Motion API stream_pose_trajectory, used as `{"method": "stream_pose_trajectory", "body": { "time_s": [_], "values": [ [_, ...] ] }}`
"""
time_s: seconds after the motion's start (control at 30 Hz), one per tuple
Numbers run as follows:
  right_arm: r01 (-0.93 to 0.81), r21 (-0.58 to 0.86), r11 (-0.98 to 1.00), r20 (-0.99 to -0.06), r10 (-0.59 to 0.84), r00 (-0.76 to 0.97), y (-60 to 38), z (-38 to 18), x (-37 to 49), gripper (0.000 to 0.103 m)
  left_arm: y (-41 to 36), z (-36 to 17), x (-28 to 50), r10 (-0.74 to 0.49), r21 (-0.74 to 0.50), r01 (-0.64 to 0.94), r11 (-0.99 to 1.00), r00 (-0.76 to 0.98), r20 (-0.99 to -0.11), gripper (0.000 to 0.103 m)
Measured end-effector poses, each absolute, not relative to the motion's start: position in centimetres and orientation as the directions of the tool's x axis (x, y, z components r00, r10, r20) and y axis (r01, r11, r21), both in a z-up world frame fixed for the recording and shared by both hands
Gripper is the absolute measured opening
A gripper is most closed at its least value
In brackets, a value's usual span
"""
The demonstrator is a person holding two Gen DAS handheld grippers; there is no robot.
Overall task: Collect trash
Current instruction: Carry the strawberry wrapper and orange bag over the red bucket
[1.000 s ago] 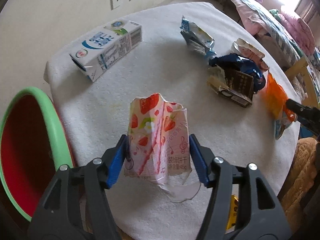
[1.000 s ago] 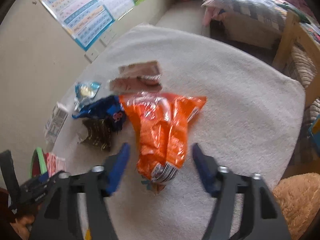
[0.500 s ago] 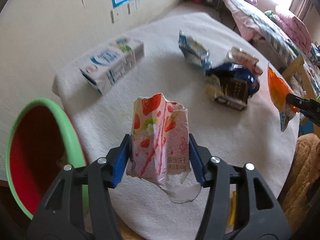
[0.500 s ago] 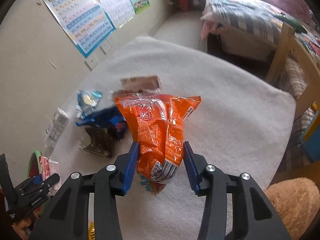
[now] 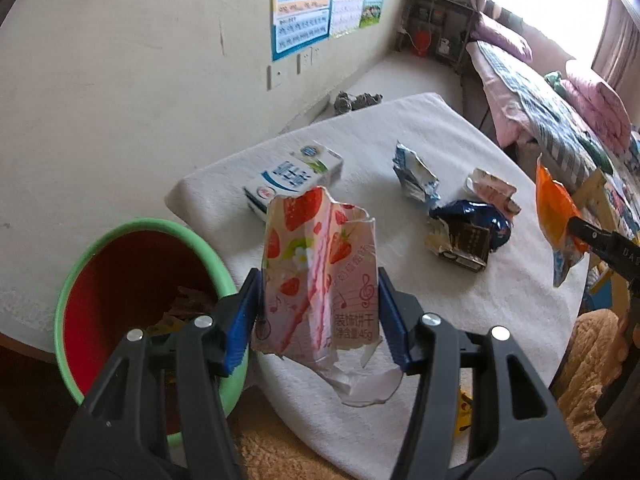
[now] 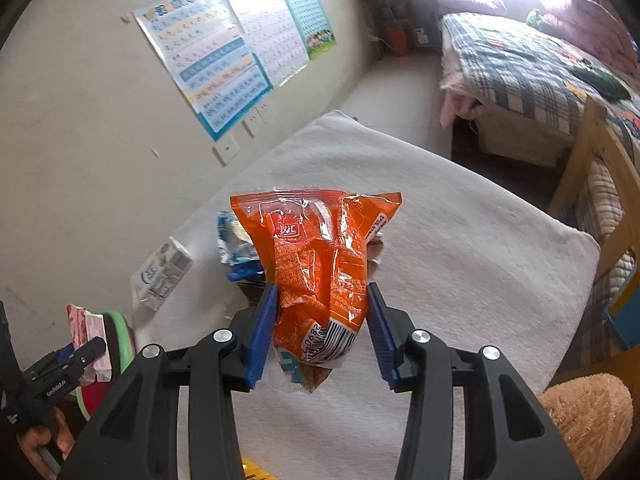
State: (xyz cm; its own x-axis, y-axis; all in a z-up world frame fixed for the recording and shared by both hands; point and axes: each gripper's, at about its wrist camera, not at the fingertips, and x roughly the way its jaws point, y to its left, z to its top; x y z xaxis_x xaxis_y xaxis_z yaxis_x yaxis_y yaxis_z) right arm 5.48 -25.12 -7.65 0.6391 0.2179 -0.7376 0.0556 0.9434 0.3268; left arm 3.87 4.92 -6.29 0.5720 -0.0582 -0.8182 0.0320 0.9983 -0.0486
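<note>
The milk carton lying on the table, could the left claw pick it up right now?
Probably not yet. The left claw is shut on the strawberry biscuit wrapper, so it has no free grip. The milk carton itself lies unobstructed just beyond; dropping the wrapper into the green-rimmed bin first would free it.

Milk carton (image 5: 294,178) lies on table (image 5: 400,128), bin (image 5: 136,292) left.

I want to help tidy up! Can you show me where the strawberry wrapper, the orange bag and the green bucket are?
strawberry wrapper (image 5: 320,280): left wrist view, middle of its printed front.
orange bag (image 6: 320,264): right wrist view, crinkled middle of the bag.
green bucket (image 5: 132,226): left wrist view, far part of its green rim.
</note>
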Motion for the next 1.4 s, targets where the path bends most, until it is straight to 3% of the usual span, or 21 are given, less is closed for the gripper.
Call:
{"method": "stream_pose_trajectory", "body": {
  "time_s": [1.4],
  "values": [
    [-0.275,0.308,0.911,-0.744,0.411,0.528,-11.4,-6.0,4.7,0.043,9.5,-7.5,2.3,-0.031,-0.1,-0.087,0.991,0.582,-0.813,0.054]
  ]
}}
